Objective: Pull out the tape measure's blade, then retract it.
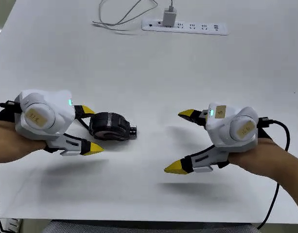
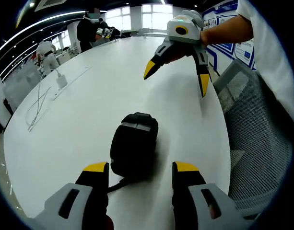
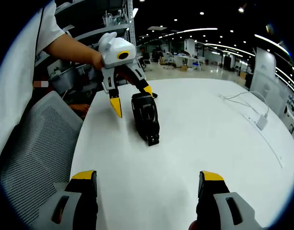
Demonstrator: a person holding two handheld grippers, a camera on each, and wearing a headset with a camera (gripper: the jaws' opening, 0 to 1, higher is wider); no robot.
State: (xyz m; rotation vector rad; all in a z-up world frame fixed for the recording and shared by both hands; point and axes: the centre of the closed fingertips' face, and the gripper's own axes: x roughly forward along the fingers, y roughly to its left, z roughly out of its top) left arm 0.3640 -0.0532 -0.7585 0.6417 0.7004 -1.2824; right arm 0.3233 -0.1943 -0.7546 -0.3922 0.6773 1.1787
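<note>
2 grippers, both jaws apart: left gripper (image 1: 92,129) straddles tape measure (image 1: 110,126) on table (image 1: 149,63); right gripper (image 1: 180,140) empty, well apart.

A power strip (image 1: 185,26) with charger (image 1: 168,17) and cable (image 1: 114,25) lies on the white table (image 1: 153,73).

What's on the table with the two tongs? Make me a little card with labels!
tape measure: black, lying on the white table, blade not pulled out
left tongs: open, yellow tips on either side of the tape measure's near end
right tongs: open, holding nothing, apart from the tape measure
far end of table: white power strip with a charger plugged in
</note>
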